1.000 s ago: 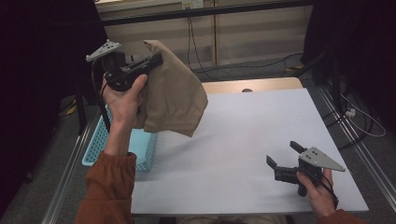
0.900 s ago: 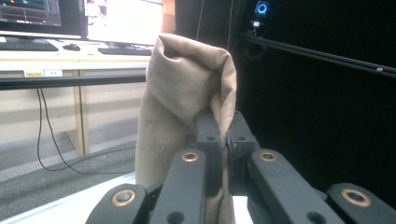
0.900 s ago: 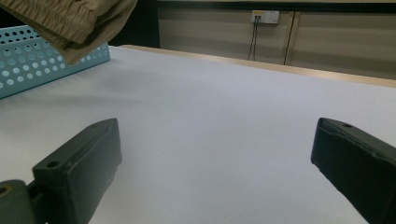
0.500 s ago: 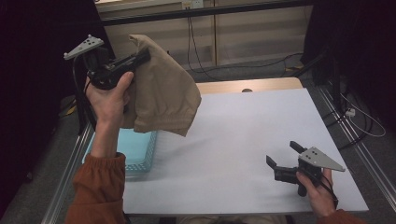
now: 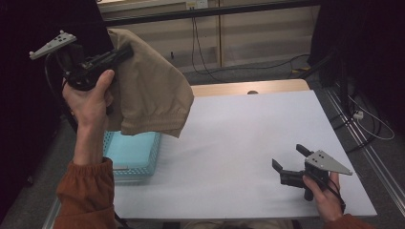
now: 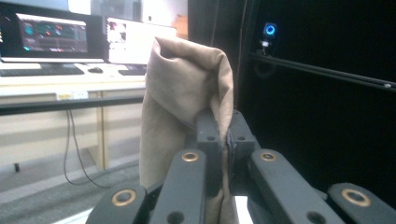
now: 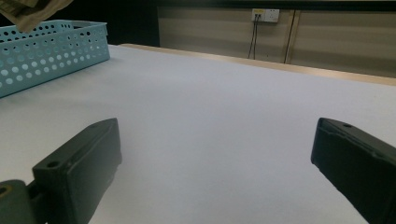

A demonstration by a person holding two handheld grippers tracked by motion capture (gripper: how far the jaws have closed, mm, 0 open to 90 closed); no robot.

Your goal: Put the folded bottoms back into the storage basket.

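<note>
**Tan cloth held high above the blue basket**

No brand, label or legible writing can be made out: the monitors (image 6: 51, 35) behind the cloth in the left gripper view show coloured panels too small to read, and the wall socket (image 7: 265, 15) beyond the table carries no readable mark.

The left gripper (image 5: 125, 51) is raised well above the basket (image 5: 131, 155), its jaws pressed together on a fold of the tan cloth (image 5: 150, 95). In the left gripper view the fabric (image 6: 187, 93) is pinched between the two black jaw tips, bunches up above them and hangs down past them. The cloth is clear of the table (image 5: 248, 138); its lower hem hangs over the near part of the basket, hiding the basket's far edge in the high view. The left hand (image 5: 90, 98) grips the tool from below, an orange sleeve (image 5: 86, 195) beneath it.

The right gripper (image 5: 284, 159) rests low on the table, well away from the basket on the far side of the white surface. Its jaws stand wide apart with nothing between them, only bare tabletop (image 7: 210, 121) showing in the gap. In the right gripper view the perforated basket wall (image 7: 51, 51) sits off to one side with a scrap of the cloth (image 7: 32, 11) above it.

Cables (image 5: 205, 52) run down the wall behind the table.
</note>
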